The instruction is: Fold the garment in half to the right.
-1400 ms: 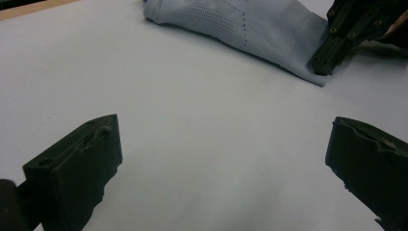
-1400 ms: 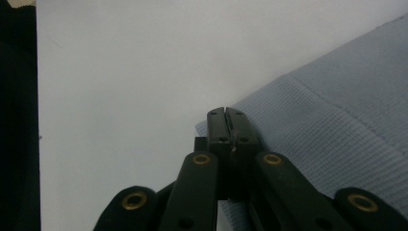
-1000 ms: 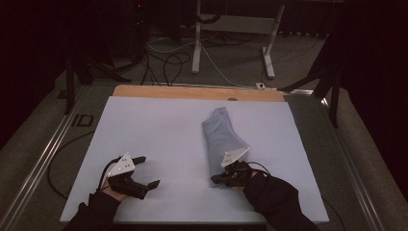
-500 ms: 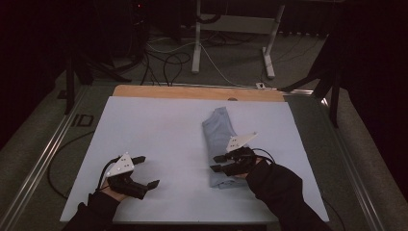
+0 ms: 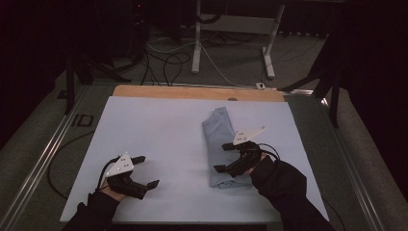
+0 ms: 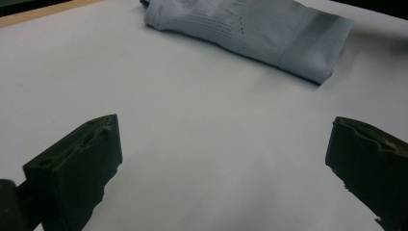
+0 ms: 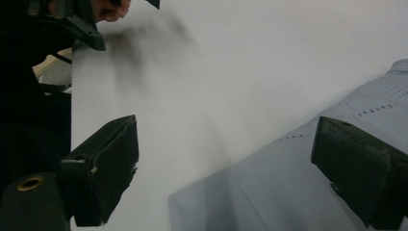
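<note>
My right claw [image 5: 227,157] has just been spreading its jaws; nothing is between them now, and the folded cloth [image 5: 219,144] lies under it on the tabletop [image 5: 159,130]. My left claw [image 5: 147,171] is spread, well off beside. Lifting carelessly, a jaw could snag the fold and undo it. No containers here.

Scene: you had a pale white rectangular mat [image 5: 159,139] before you | wooden board edge [image 5: 192,92] lay beyond it | white metal stand [image 5: 197,43] and dark floor cables [image 5: 163,57] sat behind.
</note>
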A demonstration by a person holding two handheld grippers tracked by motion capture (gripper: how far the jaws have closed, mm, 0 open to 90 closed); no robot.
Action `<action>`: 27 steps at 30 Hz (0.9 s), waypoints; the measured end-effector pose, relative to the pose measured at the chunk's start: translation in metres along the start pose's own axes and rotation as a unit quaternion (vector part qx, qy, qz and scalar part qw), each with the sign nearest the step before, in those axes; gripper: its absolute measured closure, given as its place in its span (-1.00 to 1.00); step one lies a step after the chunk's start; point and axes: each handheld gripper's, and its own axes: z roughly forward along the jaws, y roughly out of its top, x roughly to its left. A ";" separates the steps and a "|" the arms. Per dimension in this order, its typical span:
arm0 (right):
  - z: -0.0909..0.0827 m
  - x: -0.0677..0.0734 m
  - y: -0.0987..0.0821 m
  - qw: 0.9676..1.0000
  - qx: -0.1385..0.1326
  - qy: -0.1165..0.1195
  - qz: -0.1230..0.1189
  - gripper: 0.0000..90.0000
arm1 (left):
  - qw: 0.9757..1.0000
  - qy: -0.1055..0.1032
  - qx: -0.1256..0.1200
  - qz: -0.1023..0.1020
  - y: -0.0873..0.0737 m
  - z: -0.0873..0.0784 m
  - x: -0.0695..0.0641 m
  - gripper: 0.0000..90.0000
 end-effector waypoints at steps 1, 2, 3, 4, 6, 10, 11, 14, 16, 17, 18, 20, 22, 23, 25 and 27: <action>-0.001 0.000 0.000 1.000 -0.001 -0.004 0.002 -0.79 | 1.000 -0.001 0.000 0.000 0.000 0.000 0.000 -1.00; -0.003 -0.001 -0.001 1.000 -0.003 -0.006 0.003 -0.79 | 1.000 0.000 0.000 0.000 0.000 0.000 0.000 -1.00; -0.005 -0.002 -0.003 1.000 -0.006 -0.015 0.003 -0.79 | 1.000 0.000 0.000 -0.001 0.000 0.000 0.000 -1.00; -0.005 -0.002 -0.003 1.000 -0.006 -0.015 0.003 -0.79 | 1.000 -0.001 -0.001 -0.001 0.000 0.000 0.000 -1.00; -0.010 -0.004 -0.007 1.000 -0.011 -0.028 0.007 -0.79 | 1.000 0.000 0.000 0.001 0.000 -0.001 0.000 -1.00; -0.017 -0.007 -0.018 0.999 -0.017 -0.047 0.013 -0.79 | 1.000 0.000 -0.001 0.000 -0.001 -0.001 0.001 -1.00; -0.017 -0.007 -0.018 0.999 -0.017 -0.047 0.013 -0.79 | 1.000 0.000 -0.001 0.000 -0.001 -0.001 0.001 -1.00; -0.023 -0.009 -0.027 0.998 -0.021 -0.059 0.021 -0.79 | 1.000 0.001 -0.002 -0.002 0.000 -0.001 0.001 -1.00; -0.028 -0.009 -0.037 0.997 -0.026 -0.074 0.027 -0.79 | 1.000 0.000 -0.002 0.000 0.000 -0.001 0.001 -1.00; -0.028 -0.009 -0.037 0.997 -0.026 -0.074 0.027 -0.79 | 1.000 0.000 -0.002 0.000 0.000 -0.001 0.001 -1.00; -0.030 -0.010 -0.041 0.996 -0.029 -0.079 0.026 -0.79 | 1.000 0.001 -0.001 0.000 0.000 -0.001 0.001 -1.00; -0.033 -0.011 -0.049 0.995 -0.030 -0.085 0.035 -0.79 | 1.000 0.001 -0.001 0.000 0.000 -0.001 0.001 -1.00; -0.037 -0.012 -0.060 0.994 -0.027 -0.097 0.043 -0.79 | 1.000 0.000 0.000 0.000 -0.001 -0.001 0.001 -1.00; -0.038 -0.013 -0.063 0.993 -0.029 -0.101 0.045 -0.79 | 1.000 0.000 0.000 0.000 -0.001 -0.001 0.001 -1.00; -0.040 -0.014 -0.070 0.993 -0.029 -0.106 0.053 -0.79 | 1.000 0.002 -0.001 0.001 -0.001 -0.002 0.001 -1.00; -0.040 -0.015 -0.073 0.992 -0.030 -0.110 0.055 -0.79 | 1.000 0.001 -0.001 0.002 -0.001 -0.002 0.001 -1.00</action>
